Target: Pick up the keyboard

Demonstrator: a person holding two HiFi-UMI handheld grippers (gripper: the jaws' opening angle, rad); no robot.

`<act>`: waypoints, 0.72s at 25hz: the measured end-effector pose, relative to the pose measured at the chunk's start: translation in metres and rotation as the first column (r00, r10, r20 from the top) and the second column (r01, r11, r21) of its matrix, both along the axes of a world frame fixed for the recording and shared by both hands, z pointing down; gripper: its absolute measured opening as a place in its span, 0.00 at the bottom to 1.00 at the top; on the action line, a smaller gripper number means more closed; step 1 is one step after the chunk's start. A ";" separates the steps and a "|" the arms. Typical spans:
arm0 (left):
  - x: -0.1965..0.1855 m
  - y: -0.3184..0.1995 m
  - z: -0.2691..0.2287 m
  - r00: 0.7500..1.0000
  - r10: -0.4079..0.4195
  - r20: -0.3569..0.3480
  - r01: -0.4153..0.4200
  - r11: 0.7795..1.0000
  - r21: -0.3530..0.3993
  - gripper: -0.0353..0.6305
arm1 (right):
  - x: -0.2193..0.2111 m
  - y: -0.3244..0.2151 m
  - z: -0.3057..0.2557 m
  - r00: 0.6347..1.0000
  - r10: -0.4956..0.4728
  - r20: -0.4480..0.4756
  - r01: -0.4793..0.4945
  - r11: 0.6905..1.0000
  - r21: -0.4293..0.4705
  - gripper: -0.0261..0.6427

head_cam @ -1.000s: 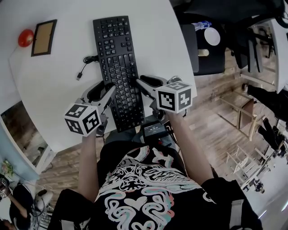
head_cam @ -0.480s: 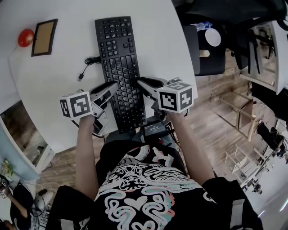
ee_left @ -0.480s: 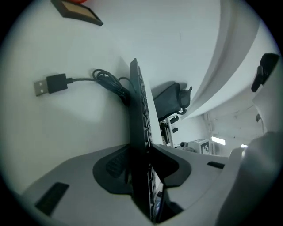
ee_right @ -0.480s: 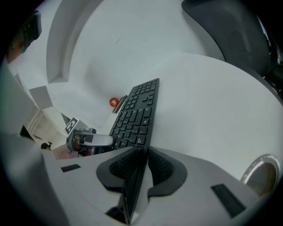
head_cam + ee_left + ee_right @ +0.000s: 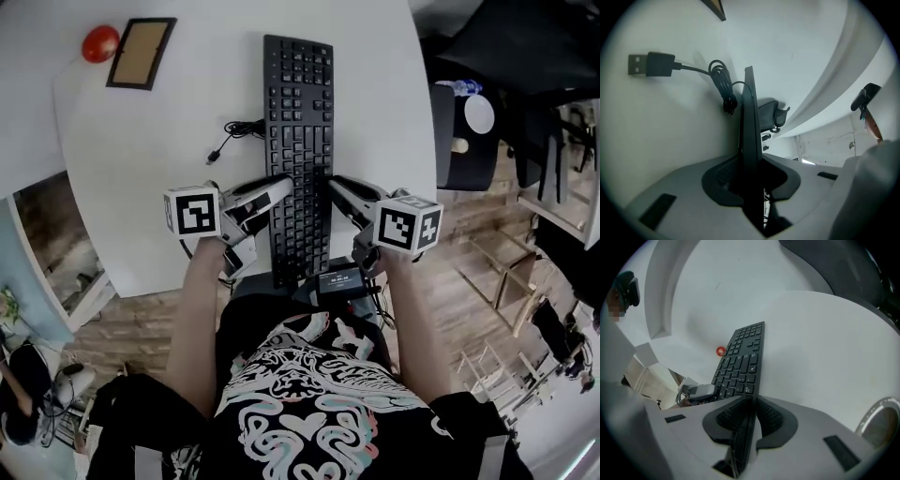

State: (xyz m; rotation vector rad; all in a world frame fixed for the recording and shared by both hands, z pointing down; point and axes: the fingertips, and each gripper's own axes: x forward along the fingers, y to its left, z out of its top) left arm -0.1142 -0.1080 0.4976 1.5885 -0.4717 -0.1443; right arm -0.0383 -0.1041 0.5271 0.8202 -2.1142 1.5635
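Observation:
A long black keyboard (image 5: 298,122) lies on the white round table (image 5: 141,197), its near end sticking out over the table edge toward me. My left gripper (image 5: 279,190) is at the keyboard's left edge and my right gripper (image 5: 337,186) at its right edge, both near that end. In the left gripper view the keyboard (image 5: 749,122) runs edge-on between the jaws of the left gripper (image 5: 750,173), which are closing on it. In the right gripper view the keyboard (image 5: 743,362) also sits between the pads of the right gripper (image 5: 749,416), still closing slightly.
The keyboard's coiled cable with a USB plug (image 5: 230,136) lies left of it, also seen as the plug (image 5: 651,64). A red ball (image 5: 99,43) and a framed cork board (image 5: 141,40) sit at the far left. A dark chair (image 5: 469,112) stands right of the table.
My left gripper has rolled over and its jaws have come together on the keyboard's left edge. The right gripper stayed at the right edge and narrowed a little.

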 end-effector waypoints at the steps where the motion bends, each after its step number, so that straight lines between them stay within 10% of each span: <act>1: -0.001 -0.001 -0.001 1.000 0.002 0.005 -0.002 1.000 0.011 0.20 | -0.001 0.000 -0.001 1.000 0.002 0.007 -0.002 1.000 -0.003 0.17; 13: 0.006 -0.001 0.016 0.990 -0.027 -0.137 0.042 0.994 0.103 0.20 | 0.008 -0.013 0.011 0.960 0.127 0.250 -0.142 0.989 0.041 0.20; 18: -0.002 0.006 -0.001 0.995 -0.025 -0.098 0.024 1.000 -0.008 0.20 | -0.005 -0.002 0.003 0.922 0.178 0.344 -0.149 0.983 -0.107 0.26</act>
